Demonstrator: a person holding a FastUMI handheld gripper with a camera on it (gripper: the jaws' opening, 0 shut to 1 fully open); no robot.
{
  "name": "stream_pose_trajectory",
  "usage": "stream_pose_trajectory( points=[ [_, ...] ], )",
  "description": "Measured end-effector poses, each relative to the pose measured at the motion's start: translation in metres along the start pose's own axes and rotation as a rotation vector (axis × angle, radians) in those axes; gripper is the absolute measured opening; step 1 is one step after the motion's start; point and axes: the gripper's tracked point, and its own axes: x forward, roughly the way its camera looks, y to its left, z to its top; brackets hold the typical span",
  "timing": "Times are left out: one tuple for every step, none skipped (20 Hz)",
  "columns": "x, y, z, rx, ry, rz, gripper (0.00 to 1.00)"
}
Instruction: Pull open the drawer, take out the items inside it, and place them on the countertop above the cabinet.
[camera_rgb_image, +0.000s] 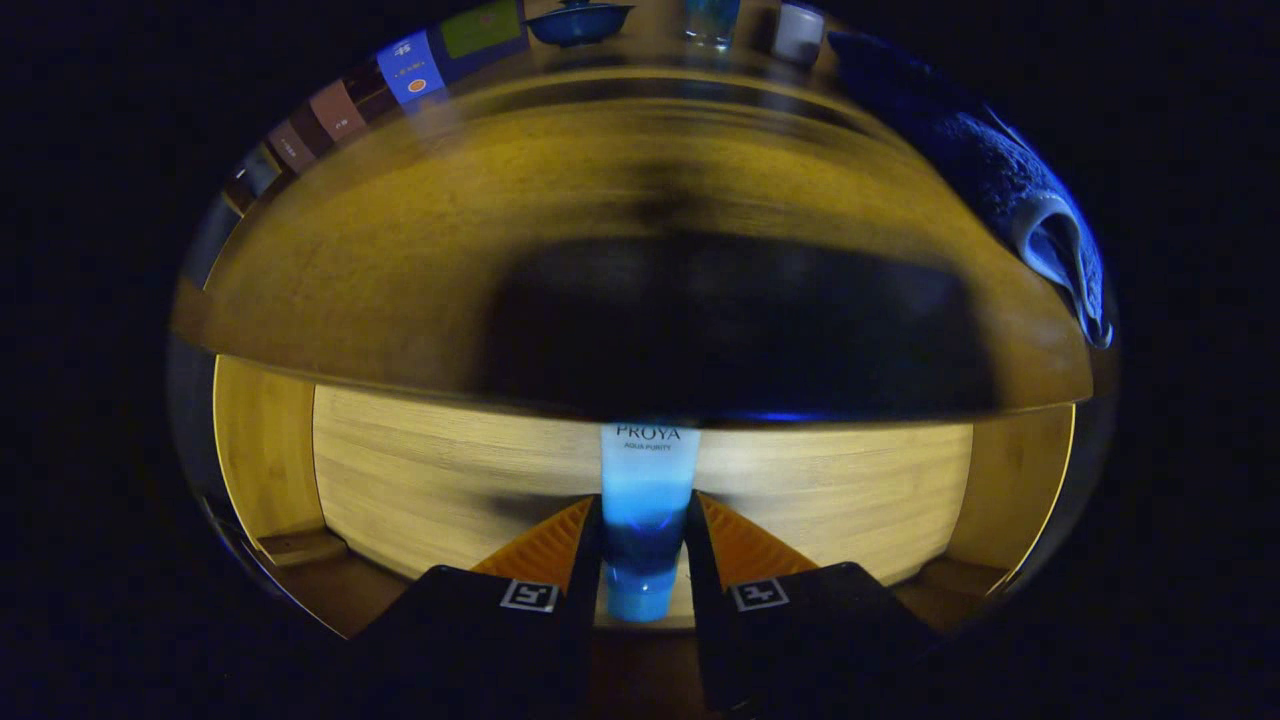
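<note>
Clamped between the two fingers of the gripper (642, 545) is a blue-and-white cosmetic tube (646, 500), pinched on both sides at its lower, darker part, with its cap end lying back between the fingers and its white printed end pointing forward. Tube and fingers hang over the pale wooden floor of the open drawer (430, 480), whose side walls rise at either hand. Beyond the tube's tip the wooden countertop (400, 260) arches across, blurred, with a broad dark shadow falling on it just ahead of the gripper. At the far edge of the countertop stand a row of coloured boxes (410, 70), a dark blue lidded bowl (578, 22), a clear glass (712, 22) and a white cup (798, 32). To the right, a blue towel (1010, 180) lies draped along the countertop's edge.
</note>
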Motion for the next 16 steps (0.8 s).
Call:
stream_pose_trajectory(
  points=[
    [-0.003, -0.001, -0.001, 0.018, -0.008, 0.004, 0.43],
    [-0.005, -0.003, 0.001, 0.017, -0.019, -0.001, 0.38],
    [-0.011, -0.007, 0.001, 0.01, -0.034, -0.005, 0.38],
    [-0.019, -0.007, 0.002, 0.013, -0.055, 0.009, 0.38],
    [-0.03, -0.003, 0.004, 0.015, -0.07, 0.033, 0.38],
    [-0.046, 0.0, 0.002, 0.012, -0.084, 0.061, 0.38],
    [-0.063, 0.002, 0.003, 0.005, -0.105, 0.084, 0.38],
    [-0.08, 0.003, 0.004, -0.003, -0.129, 0.102, 0.38],
    [-0.096, 0.003, 0.01, -0.009, -0.157, 0.12, 0.38],
    [-0.113, 0.002, 0.013, -0.015, -0.182, 0.137, 0.38],
    [-0.126, 0.001, 0.017, -0.018, -0.203, 0.15, 0.38],
    [-0.14, -0.003, 0.022, -0.025, -0.226, 0.157, 0.38],
    [-0.155, -0.003, 0.026, -0.033, -0.254, 0.154, 0.38],
    [-0.167, -0.005, 0.034, -0.043, -0.28, 0.146, 0.38],
    [-0.179, -0.006, 0.044, -0.049, -0.301, 0.137, 0.38],
    [-0.186, -0.007, 0.055, -0.049, -0.317, 0.126, 0.38]
  ],
)
